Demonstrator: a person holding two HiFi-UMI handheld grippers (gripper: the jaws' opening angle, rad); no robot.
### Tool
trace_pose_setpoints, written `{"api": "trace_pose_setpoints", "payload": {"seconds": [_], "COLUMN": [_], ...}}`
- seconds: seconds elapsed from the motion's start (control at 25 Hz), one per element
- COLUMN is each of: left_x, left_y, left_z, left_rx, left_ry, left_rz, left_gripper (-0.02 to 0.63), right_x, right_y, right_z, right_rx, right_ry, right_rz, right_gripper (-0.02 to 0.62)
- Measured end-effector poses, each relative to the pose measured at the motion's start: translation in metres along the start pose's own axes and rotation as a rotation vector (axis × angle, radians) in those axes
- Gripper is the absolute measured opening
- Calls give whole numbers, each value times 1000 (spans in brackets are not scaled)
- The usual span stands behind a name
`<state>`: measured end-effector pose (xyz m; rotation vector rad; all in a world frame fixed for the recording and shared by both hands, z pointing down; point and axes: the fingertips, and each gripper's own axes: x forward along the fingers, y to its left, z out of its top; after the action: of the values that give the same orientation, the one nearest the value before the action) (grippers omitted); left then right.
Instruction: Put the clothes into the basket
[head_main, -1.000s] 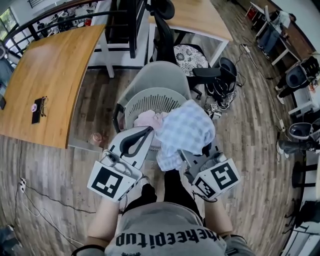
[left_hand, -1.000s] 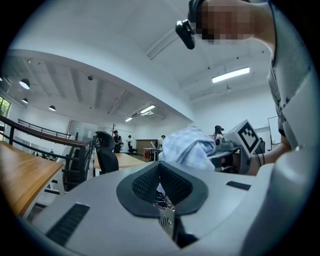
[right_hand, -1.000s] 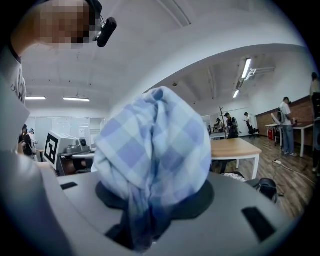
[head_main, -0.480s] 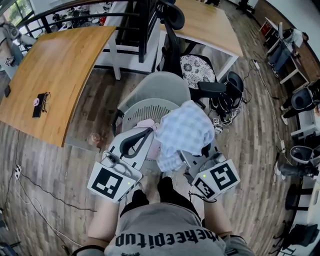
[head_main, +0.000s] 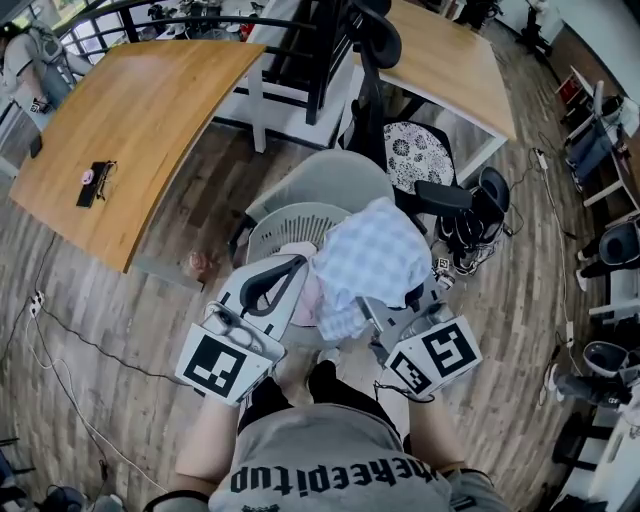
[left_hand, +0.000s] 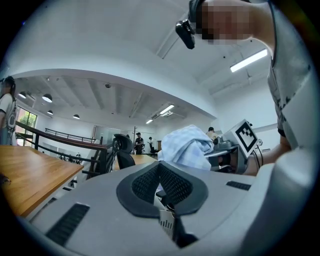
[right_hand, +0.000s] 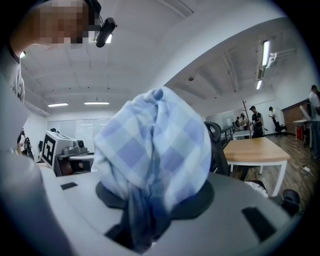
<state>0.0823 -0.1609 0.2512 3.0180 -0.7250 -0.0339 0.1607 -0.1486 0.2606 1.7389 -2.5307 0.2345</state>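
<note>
A white slatted laundry basket stands on the floor in front of me, with pink clothes in it. My right gripper is shut on a bunched blue checked cloth, which hangs over the basket's right rim. In the right gripper view the blue checked cloth fills the space above the right gripper and hides the pads. My left gripper is level over the basket's near edge. Seen in its own view, the left gripper has its black pads together with no clothing between them.
A grey office chair stands just behind the basket, and a black chair beyond it. A curved wooden desk with a phone on it is at the left, another desk at the back right. Cables trail over the floor.
The whole view has swung, so the desk and floor slid right and down. The basket sits slightly nearer the grippers. Both grippers keep their hold and shape.
</note>
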Motion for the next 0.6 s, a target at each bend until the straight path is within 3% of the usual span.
{"api": "trace_pose_setpoints", "payload": {"seconds": [0.6], "left_x": [9], "left_y": [16], "left_z": [-18], "left_rx": [-39], "left_ry": [32], "left_rz": [190], "left_gripper": [12], "right_x": [34], "right_y": [-18], "right_z": [-17], "right_rx": [-11], "right_ry": [65], "right_rz": [188], "right_gripper": [192]}}
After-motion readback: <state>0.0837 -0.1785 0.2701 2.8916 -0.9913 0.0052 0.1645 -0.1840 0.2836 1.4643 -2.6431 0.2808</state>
